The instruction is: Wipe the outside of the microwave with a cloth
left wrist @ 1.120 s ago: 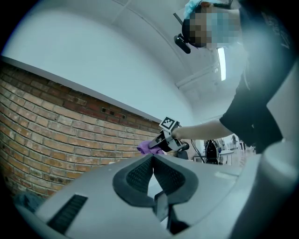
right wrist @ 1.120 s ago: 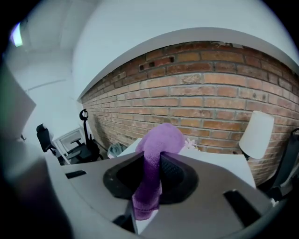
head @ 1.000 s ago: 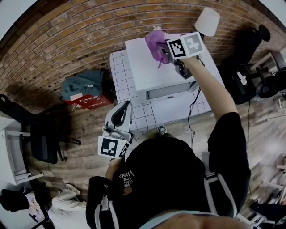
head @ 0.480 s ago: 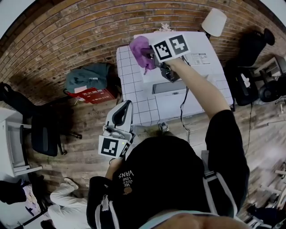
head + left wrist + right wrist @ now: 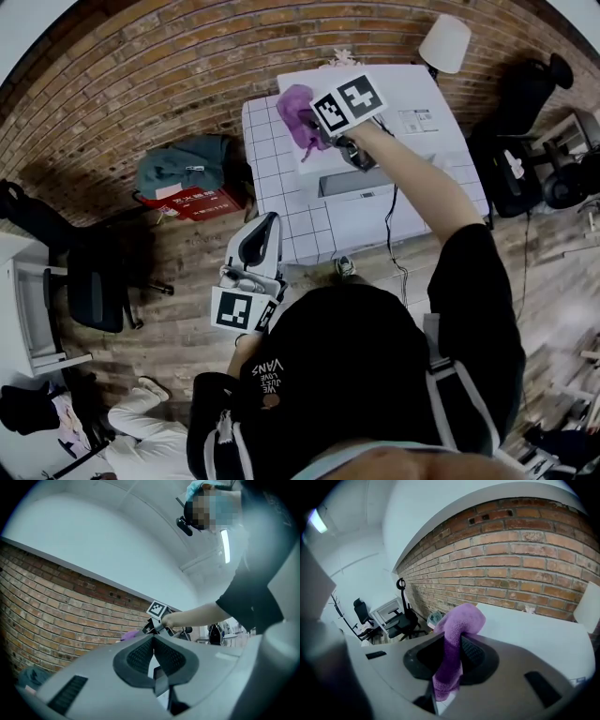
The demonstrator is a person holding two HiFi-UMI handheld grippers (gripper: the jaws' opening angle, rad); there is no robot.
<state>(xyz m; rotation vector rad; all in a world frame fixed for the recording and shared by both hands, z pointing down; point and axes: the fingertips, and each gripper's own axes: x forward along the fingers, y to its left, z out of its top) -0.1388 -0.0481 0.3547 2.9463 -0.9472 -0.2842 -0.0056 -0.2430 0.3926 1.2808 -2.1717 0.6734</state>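
The white microwave (image 5: pixel 403 94) stands on a white tiled cabinet (image 5: pixel 272 187) against a brick wall. My right gripper (image 5: pixel 316 127) is at the microwave's top left edge, shut on a purple cloth (image 5: pixel 298 114). In the right gripper view the purple cloth (image 5: pixel 457 634) bulges out between the jaws of the right gripper (image 5: pixel 451 656), above the microwave's white top (image 5: pixel 534 630). My left gripper (image 5: pixel 262 225) hangs low near my body, away from the microwave. In the left gripper view, the left gripper (image 5: pixel 153 639) has its jaws together with nothing between them.
A white lamp (image 5: pixel 443 42) stands behind the microwave at the right. A green bag (image 5: pixel 183 169) and a red box (image 5: pixel 192 202) lie on the wooden floor left of the cabinet. Black chairs (image 5: pixel 89 291) stand at far left, and more chairs (image 5: pixel 525 103) at right.
My right gripper has carried the purple cloth leftward across the microwave's top, to its left edge. The left gripper has stayed where it was.
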